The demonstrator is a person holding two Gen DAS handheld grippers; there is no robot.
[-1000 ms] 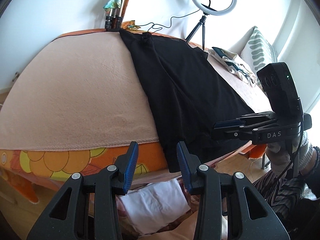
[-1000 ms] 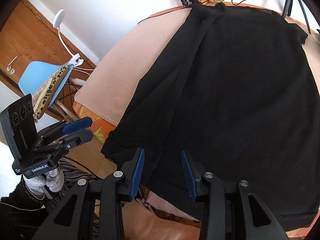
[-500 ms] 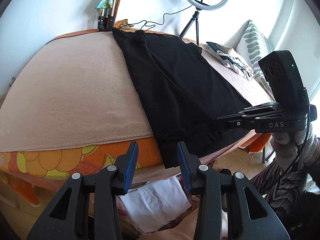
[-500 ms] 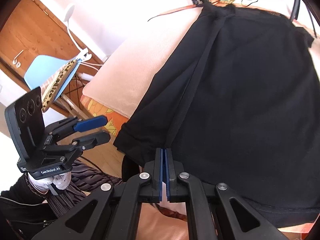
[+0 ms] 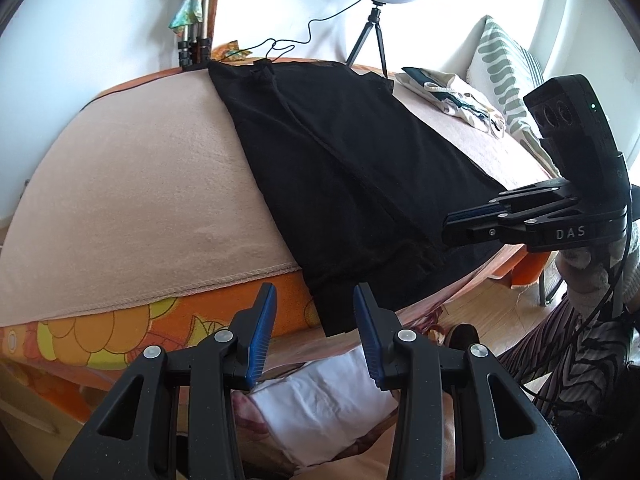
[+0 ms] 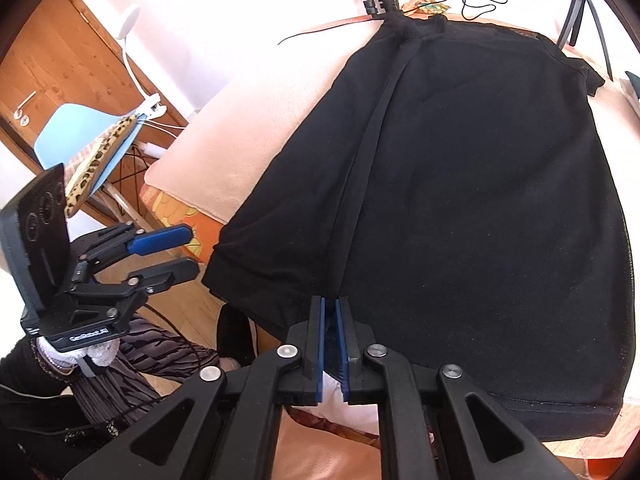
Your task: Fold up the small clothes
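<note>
Risking a lost grip: the right gripper (image 6: 331, 340) had its jaws nearly together and opening at the hem of the black garment (image 6: 460, 184), with only a sliver of fabric between them, so the edge could slide free. The garment lay flat on the bed (image 5: 132, 200), hem overhanging. The left gripper (image 5: 314, 332) stood partly open, empty, just short of the hem.

White letters "DAS" on the black body of the right gripper (image 5: 450, 230), seen from the left wrist. Small white "GenRobot.AI" on the base of the left gripper (image 6: 176, 252). Nothing else legible.
</note>
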